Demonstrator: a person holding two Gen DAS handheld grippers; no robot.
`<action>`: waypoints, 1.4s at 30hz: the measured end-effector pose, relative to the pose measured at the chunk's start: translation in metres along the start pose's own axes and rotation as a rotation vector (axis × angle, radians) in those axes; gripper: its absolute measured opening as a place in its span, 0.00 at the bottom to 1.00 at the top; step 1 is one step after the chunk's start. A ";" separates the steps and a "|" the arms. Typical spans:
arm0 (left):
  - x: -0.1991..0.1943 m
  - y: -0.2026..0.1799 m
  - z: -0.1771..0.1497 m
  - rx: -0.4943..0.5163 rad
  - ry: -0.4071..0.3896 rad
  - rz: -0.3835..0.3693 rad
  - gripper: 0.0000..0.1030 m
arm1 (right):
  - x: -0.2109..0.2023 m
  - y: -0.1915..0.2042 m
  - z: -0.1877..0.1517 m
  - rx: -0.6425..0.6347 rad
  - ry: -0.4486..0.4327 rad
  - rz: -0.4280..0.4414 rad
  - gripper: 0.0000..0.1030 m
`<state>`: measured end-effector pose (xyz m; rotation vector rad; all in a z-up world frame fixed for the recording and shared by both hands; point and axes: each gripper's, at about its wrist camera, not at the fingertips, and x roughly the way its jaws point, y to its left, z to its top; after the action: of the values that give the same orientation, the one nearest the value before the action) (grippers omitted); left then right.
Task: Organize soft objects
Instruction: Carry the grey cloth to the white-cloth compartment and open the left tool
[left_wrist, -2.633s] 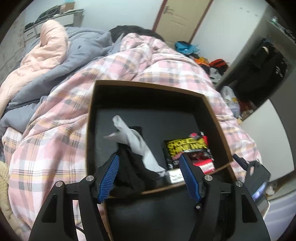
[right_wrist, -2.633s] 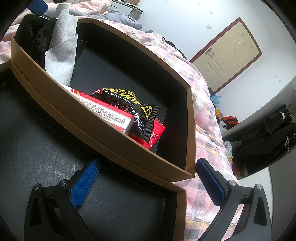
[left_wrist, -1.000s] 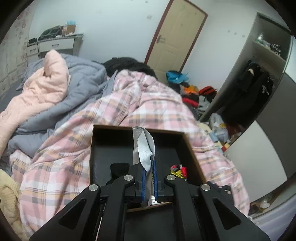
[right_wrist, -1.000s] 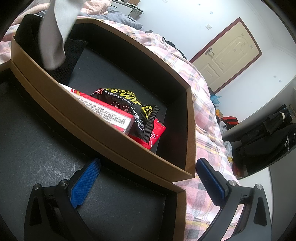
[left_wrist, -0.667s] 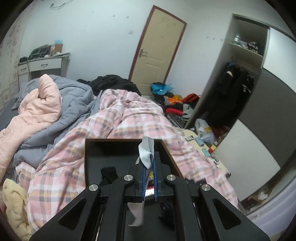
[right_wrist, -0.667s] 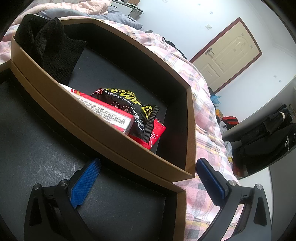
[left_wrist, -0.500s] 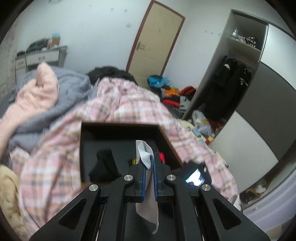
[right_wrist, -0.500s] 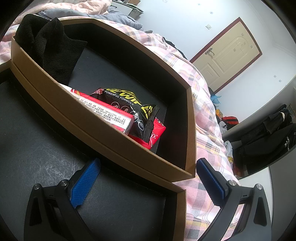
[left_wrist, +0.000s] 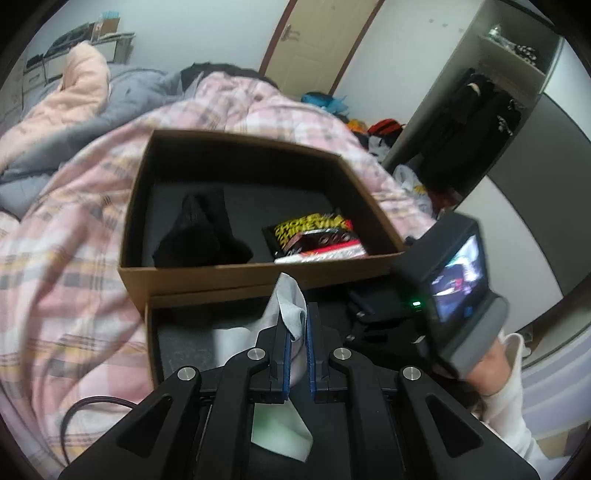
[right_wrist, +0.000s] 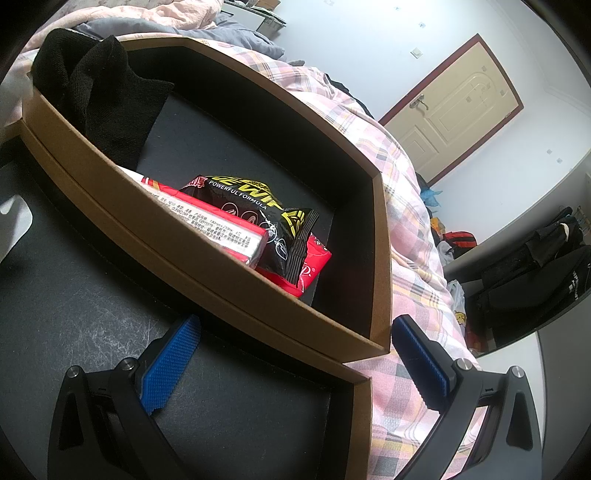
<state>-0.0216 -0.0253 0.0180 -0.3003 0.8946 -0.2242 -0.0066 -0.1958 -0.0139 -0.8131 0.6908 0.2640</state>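
L gripper (left_wrist: 298, 356): jaws clenched on grey sock (left_wrist: 290, 314), held over the shallow lid tray (left_wrist: 151, 332) just in front of the cardboard box (left_wrist: 207, 275). R gripper (right_wrist: 295, 363): jaws released, wide, nothing btwn, over same tray. Black sock (left_wrist: 201, 236) & snack packs (left_wrist: 314, 236) lie in box, on plaid bed quilt (left_wrist: 66, 266).

Both wrist cameras are looking forward and down over a bed (left_wrist: 74, 236); both are sharing the brown box (left_wrist: 207, 273) (right_wrist: 258, 280), the right nearer.

2 boxes (left_wrist: 258, 275), 2 socks (left_wrist: 291, 310), 3 snack packets (right_wrist: 258, 221).
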 end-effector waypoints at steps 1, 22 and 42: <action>0.005 0.001 -0.002 0.000 0.008 0.009 0.02 | 0.000 0.000 0.000 0.000 0.000 0.000 0.99; 0.051 0.018 -0.015 -0.057 0.184 0.089 0.03 | -0.001 0.003 0.000 -0.012 0.004 -0.010 0.99; 0.024 0.007 -0.011 -0.075 0.089 0.077 0.03 | -0.001 0.002 -0.001 -0.009 0.003 -0.006 0.99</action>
<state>-0.0150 -0.0285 -0.0087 -0.3265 1.0022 -0.1340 -0.0091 -0.1951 -0.0146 -0.8248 0.6907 0.2607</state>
